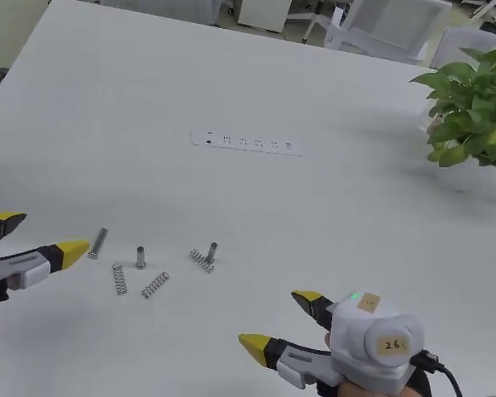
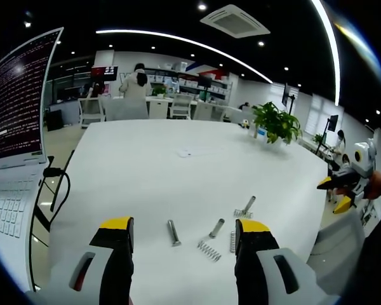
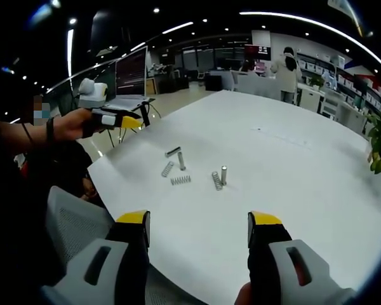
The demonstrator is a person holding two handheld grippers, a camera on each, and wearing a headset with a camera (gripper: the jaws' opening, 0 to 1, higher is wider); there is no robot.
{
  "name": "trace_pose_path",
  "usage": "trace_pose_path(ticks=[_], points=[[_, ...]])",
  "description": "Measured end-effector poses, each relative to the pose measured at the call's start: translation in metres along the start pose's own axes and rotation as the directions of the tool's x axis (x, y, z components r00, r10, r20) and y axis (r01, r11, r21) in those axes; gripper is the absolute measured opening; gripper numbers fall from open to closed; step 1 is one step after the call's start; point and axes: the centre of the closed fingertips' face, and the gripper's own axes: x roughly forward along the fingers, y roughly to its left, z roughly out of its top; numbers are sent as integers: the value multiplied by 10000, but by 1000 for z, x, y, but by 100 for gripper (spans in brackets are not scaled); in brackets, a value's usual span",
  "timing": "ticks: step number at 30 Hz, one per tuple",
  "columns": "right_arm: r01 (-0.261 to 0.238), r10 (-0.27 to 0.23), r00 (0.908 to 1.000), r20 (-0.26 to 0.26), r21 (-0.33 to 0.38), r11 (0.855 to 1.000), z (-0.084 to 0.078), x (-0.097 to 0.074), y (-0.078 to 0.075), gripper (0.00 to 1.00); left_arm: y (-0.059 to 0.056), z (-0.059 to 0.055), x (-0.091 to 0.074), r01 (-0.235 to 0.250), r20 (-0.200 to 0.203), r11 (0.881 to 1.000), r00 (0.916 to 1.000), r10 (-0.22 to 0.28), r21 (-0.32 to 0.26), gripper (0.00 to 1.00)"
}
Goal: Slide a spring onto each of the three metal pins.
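Observation:
Three short metal pins rest on the white table (image 1: 256, 207): one lying flat (image 1: 97, 242), one upright (image 1: 140, 257), one upright (image 1: 212, 252) with a spring (image 1: 201, 260) leaning at its base. Two more springs (image 1: 119, 278) (image 1: 155, 284) lie loose in front of the middle pin. My left gripper (image 1: 37, 233) hovers open just left of the flat pin, nothing between its jaws. My right gripper (image 1: 279, 320) is open and holds nothing, nearer me and right of the parts. The left gripper view shows the pins (image 2: 216, 228) and springs (image 2: 209, 250) just ahead of the left gripper (image 2: 185, 225). The right gripper (image 3: 199, 218) faces them from farther off.
A white power strip (image 1: 246, 142) lies across the table's middle, beyond the parts. A potted plant (image 1: 475, 112) stands at the far right. A laptop (image 2: 19, 127) sits by the table's left side. A mesh chair (image 3: 76, 235) is near the table edge.

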Motion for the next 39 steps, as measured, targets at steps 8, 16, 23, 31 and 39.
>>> trace_pose_path(ticks=[8,16,23,31,39], points=[[24,-24,10000,-22,-2,10000,1,0,-2,61,18,-9,22,-131,-65,9983,9999,127,-560,58],[9,-9,9999,-129,13,10000,-1,0,-4,61,24,-19,53,-78,-361,9976,9993,53,-694,54],[-61,61,9998,-210,-12,10000,-1,1,-2,61,21,-28,76,-19,-744,9970,9972,-39,-775,52],[8,-7,9997,-258,46,10000,-1,2,-6,60,30,-44,103,-365,-1213,9944,9923,243,-989,40],[-56,58,9994,-351,55,10000,-2,5,-7,61,29,-59,121,-611,-1694,9901,9848,392,-1261,27]])
